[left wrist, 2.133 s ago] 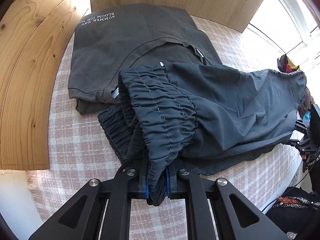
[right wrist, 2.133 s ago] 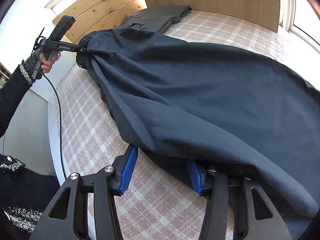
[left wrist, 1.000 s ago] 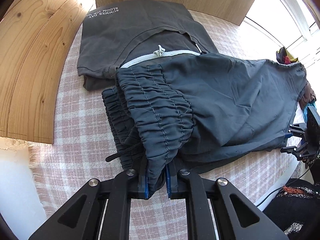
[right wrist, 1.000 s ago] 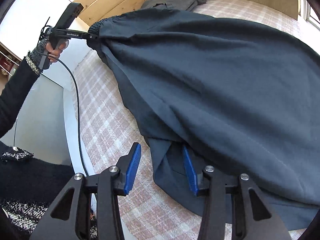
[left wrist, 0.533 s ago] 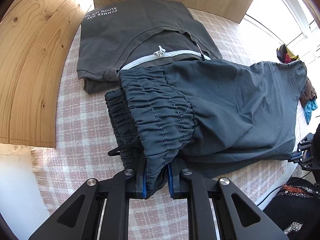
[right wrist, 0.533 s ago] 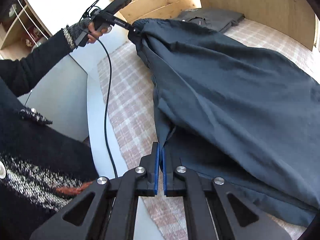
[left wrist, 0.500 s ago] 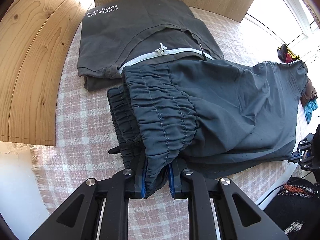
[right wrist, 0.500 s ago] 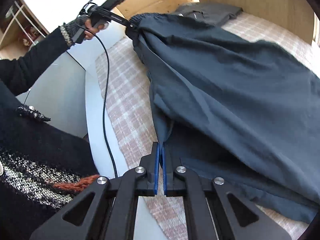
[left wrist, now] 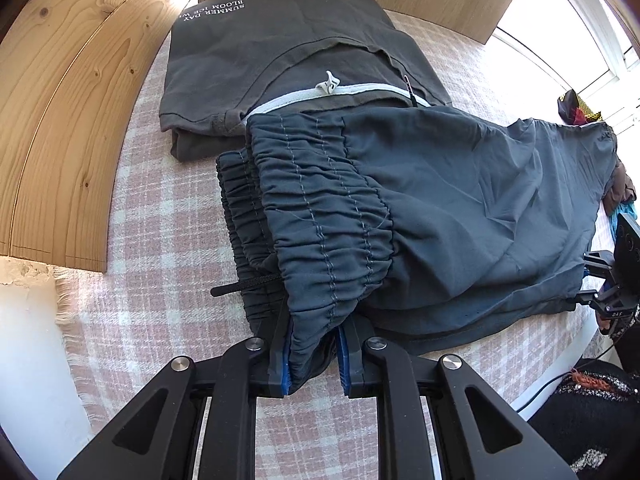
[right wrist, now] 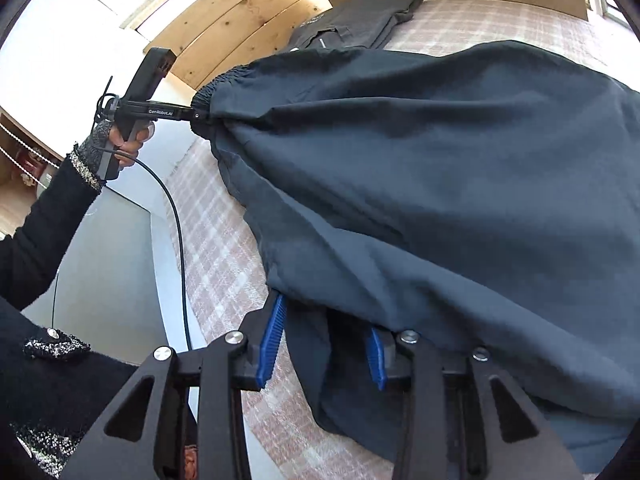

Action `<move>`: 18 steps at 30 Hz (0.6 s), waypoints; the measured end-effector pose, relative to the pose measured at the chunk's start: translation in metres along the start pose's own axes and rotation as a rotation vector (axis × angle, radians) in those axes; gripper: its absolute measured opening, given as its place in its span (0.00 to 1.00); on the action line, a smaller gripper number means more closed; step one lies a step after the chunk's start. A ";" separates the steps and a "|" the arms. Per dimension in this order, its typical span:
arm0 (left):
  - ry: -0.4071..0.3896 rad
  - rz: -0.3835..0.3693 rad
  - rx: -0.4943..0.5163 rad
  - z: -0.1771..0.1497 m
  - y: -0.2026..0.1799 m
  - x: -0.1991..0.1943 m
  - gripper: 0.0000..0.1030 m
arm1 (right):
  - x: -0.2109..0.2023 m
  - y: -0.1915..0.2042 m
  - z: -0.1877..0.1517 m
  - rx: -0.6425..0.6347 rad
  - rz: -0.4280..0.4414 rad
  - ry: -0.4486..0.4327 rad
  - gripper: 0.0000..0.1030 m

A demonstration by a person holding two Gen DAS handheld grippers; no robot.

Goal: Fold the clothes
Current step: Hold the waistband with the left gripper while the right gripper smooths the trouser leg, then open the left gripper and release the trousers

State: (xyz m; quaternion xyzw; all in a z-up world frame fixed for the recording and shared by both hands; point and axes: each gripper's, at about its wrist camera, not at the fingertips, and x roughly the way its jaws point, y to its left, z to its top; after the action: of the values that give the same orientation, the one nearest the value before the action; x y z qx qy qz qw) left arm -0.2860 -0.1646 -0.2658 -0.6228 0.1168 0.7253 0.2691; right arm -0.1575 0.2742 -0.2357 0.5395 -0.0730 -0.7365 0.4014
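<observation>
Dark blue-grey shorts (left wrist: 440, 200) lie stretched across the plaid blanket (left wrist: 168, 208). My left gripper (left wrist: 313, 360) is shut on their gathered elastic waistband, with a black drawstring poking out to the left. In the right wrist view the left gripper (right wrist: 200, 114) holds that waistband lifted, and the shorts (right wrist: 440, 180) drape toward me. My right gripper (right wrist: 324, 350) is open at the hem end, with loose cloth hanging between its blue pads (right wrist: 272, 344). From the left wrist view, the right gripper (left wrist: 588, 284) sits at the hem on the far right.
A folded dark grey T-shirt (left wrist: 280, 40) with white lettering lies behind the shorts, against the wooden panels (left wrist: 60, 100). Colourful clothes (left wrist: 576, 106) are piled by the window. A person's hand (right wrist: 128, 140) and black sleeve hold the left gripper; its cable hangs beside the bed edge.
The right gripper, shut on the hem half a second ago, now stands open with the cloth loose between its fingers. The left gripper keeps its grip on the waistband and has barely moved.
</observation>
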 end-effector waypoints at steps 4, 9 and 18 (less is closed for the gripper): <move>0.000 0.000 0.009 -0.005 0.000 -0.004 0.19 | 0.004 0.040 -0.013 -0.104 0.055 0.021 0.04; 0.023 -0.004 -0.001 -0.023 0.005 0.003 0.25 | 0.011 0.041 -0.026 -0.115 0.029 0.052 0.04; -0.081 0.009 -0.076 -0.039 0.038 -0.041 0.46 | 0.027 0.038 -0.016 -0.101 -0.032 0.076 0.05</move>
State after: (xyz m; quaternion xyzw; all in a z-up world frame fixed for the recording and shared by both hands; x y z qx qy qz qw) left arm -0.2705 -0.2262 -0.2399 -0.6023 0.0810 0.7549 0.2464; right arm -0.1272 0.2358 -0.2415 0.5471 -0.0118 -0.7247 0.4188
